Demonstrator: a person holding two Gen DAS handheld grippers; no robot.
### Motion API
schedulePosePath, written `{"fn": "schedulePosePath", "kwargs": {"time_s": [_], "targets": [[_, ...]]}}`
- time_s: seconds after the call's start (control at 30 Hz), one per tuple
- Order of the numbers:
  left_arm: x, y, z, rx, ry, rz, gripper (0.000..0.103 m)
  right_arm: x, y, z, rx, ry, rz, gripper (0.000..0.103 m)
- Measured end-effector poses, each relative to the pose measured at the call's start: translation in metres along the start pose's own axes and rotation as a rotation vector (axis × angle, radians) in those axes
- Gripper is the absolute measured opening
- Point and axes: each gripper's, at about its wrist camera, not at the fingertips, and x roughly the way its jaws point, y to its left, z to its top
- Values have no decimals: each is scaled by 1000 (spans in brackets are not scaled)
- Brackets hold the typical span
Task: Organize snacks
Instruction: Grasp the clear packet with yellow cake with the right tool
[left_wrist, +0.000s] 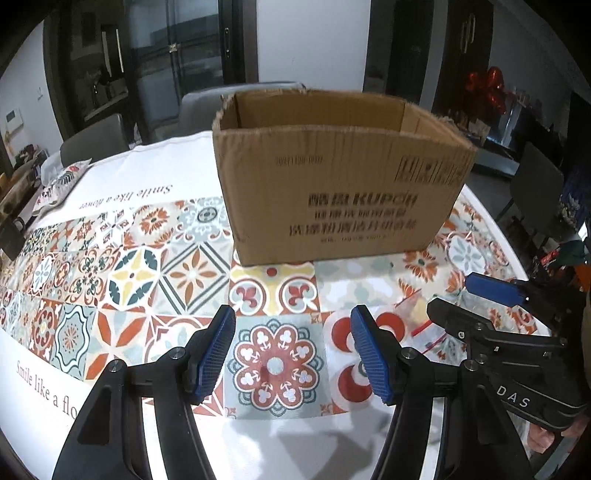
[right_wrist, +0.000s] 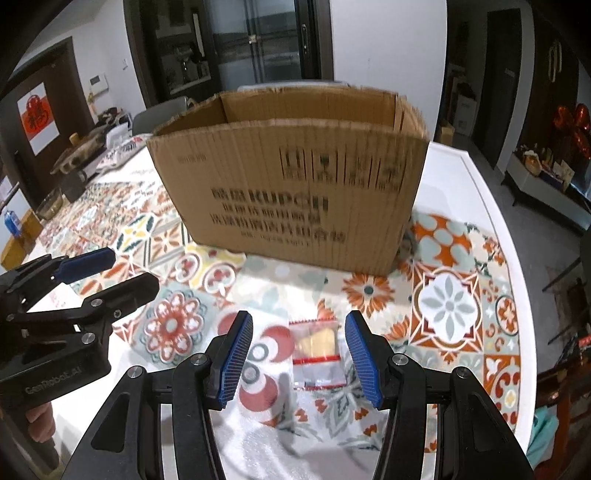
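Right gripper (right_wrist: 299, 354) spread wide, snack packet (right_wrist: 318, 354) flat on tablecloth (right_wrist: 450, 295) between fingers, long axis toward cardboard box (right_wrist: 295, 184). Left gripper (left_wrist: 293, 354) wide, empty.

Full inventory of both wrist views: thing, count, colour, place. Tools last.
cardboard box: 1, brown, open top, middle of the table, beyond both tools
snack packet: 1, clear with red stripes, yellow pieces inside, flat on the cloth between the right tool's fingers
tablecloth: 1, white with orange, teal and yellow tile print
patterned cushion: 1, white and red, far left table edge
chairs: at least 2, grey, behind the table
foil balloons: red, back right
left tool: 1, black with blue pads, open, empty
right tool: 1, black with blue pads, open, around the packet
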Motion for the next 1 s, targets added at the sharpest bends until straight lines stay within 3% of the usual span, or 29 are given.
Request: {"fn": "schedulePosePath", "kwargs": {"time_s": [0.4, 0.83, 1.0], "targets": [[36, -10, -16, 33, 90, 18, 64, 45, -7, -19, 23, 109, -1, 53], [55, -6, -19, 21, 128, 27, 64, 65, -6, -17, -13, 133, -41, 53], [56, -6, -19, 18, 127, 29, 64, 66, -5, -16, -7, 121, -56, 40]]}}
